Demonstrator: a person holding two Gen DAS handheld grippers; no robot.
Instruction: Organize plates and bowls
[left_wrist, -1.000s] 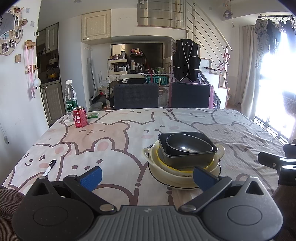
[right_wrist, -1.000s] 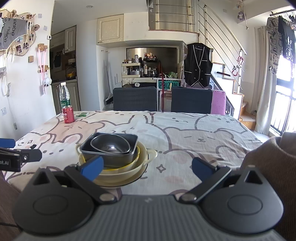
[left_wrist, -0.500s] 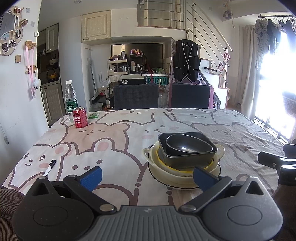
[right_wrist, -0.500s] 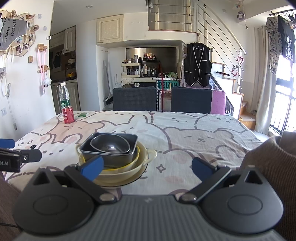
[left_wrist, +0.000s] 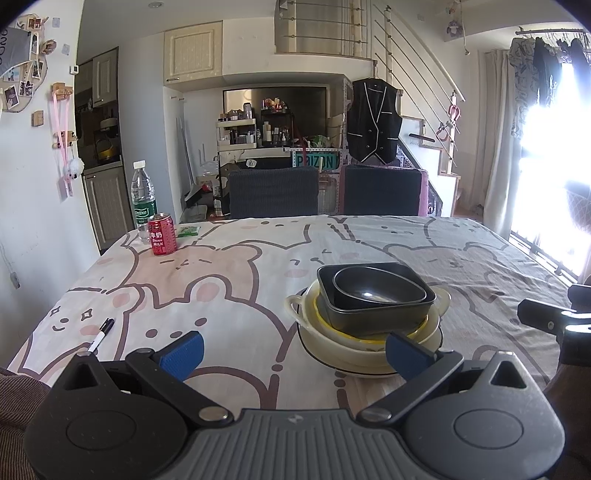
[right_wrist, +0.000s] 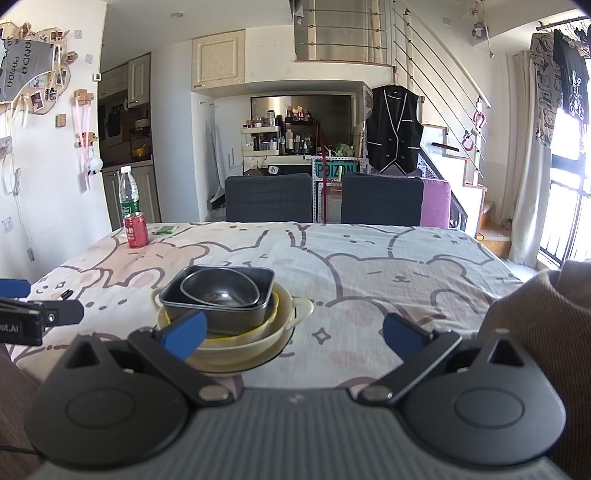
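Left claw (left_wrist: 293, 350): blue-padded fingers spread wide, holding nothing. Right claw (right_wrist: 293, 334): likewise spread and empty. Stack on the bear-print bench (left_wrist: 229, 280): dark oval bowl (left_wrist: 376, 290) nested in dark rectangular dish (left_wrist: 369, 317), over cream handled bowls (left_wrist: 332, 339), at the left claw's 1 o'clock. Red drink can (left_wrist: 161, 239) at 11 o'clock, well apart.

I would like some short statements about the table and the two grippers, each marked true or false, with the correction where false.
1. The dark oval bowl sits inside the dark rectangular dish. True.
2. The left gripper is shut on the stack. False: it is open and holds nothing.
3. The red can lies on its side. False: it stands upright.
4. The right gripper is open. True.
5. A marker pen lies on the tablecloth. True.
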